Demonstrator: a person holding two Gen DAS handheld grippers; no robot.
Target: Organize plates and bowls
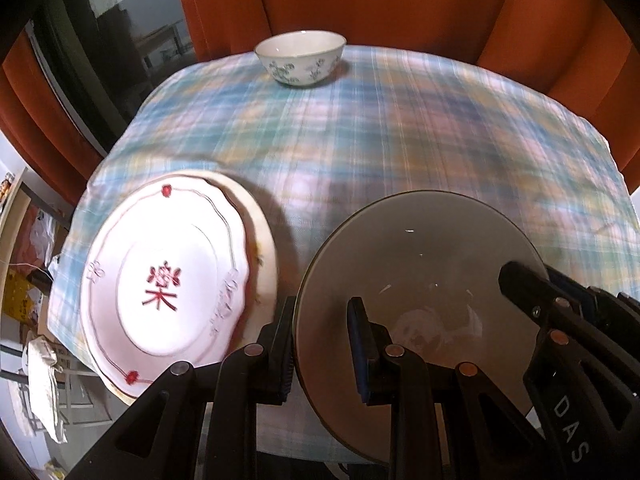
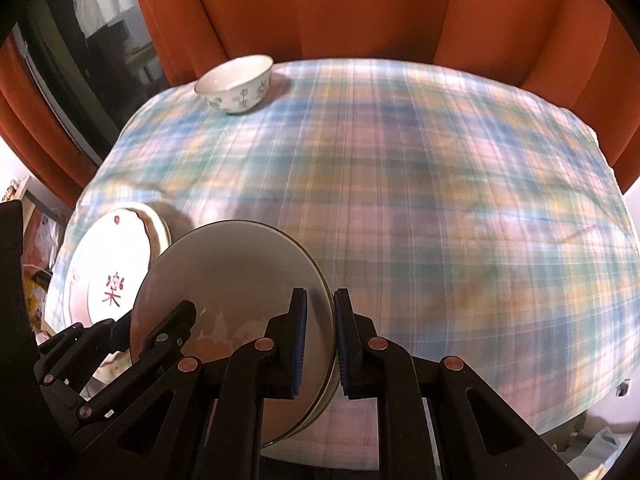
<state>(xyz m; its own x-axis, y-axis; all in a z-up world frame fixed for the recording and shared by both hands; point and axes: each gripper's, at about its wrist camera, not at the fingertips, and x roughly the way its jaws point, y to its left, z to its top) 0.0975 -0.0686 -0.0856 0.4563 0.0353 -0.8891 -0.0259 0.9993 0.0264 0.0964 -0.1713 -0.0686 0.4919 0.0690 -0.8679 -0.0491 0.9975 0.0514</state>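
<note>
I hold the grey bowl (image 1: 416, 264) with both tongs — my left gripper (image 1: 324, 344) pinches its left rim, my right gripper (image 2: 320, 340) its right rim. It hangs tilted at the near edge of the plaid tablecloth (image 2: 440, 184), just right of the stacked plates (image 1: 168, 276) — a small floral bowl (image 1: 300, 58) sits far back.
</note>
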